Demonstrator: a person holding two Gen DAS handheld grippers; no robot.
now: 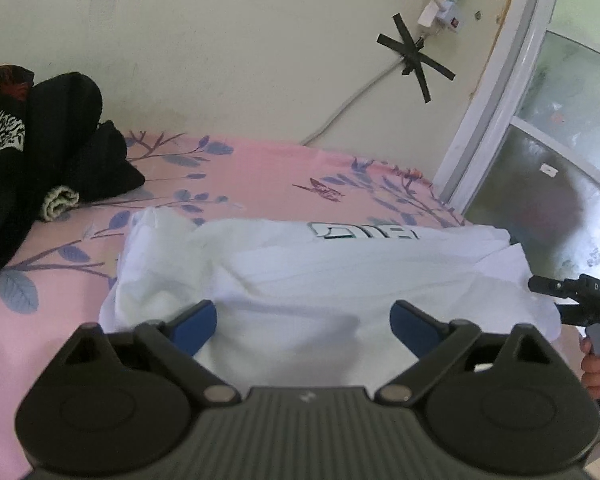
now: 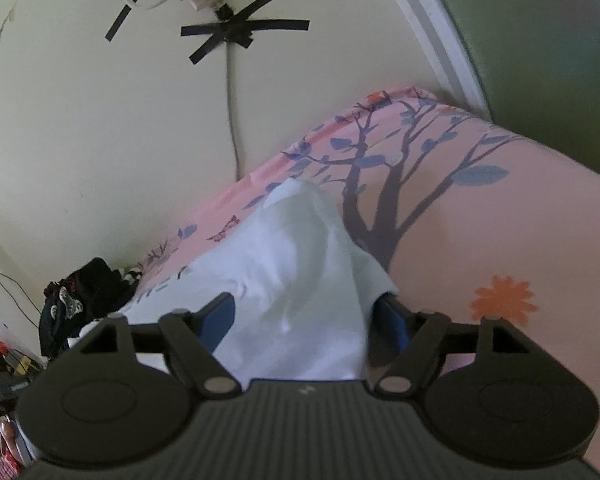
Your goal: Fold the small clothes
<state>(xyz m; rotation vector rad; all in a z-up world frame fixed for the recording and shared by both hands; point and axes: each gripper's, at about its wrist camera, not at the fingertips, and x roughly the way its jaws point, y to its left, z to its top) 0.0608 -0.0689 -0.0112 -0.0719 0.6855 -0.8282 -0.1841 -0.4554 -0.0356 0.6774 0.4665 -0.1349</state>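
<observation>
Lying between both wide-open claws, left and right: white shirt, ungripped.

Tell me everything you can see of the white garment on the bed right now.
The white garment is thin, soft cloth, loosely folded into a rumpled rectangle on the pink floral bedsheet. Dark outlined lettering, seen upside down, runs along its far edge. Its left part is bunched and puckered. The left tongs stand wide open over its near edge, pads not pressing it. In the right wrist view a fold lies between the open right tongs.
</observation>
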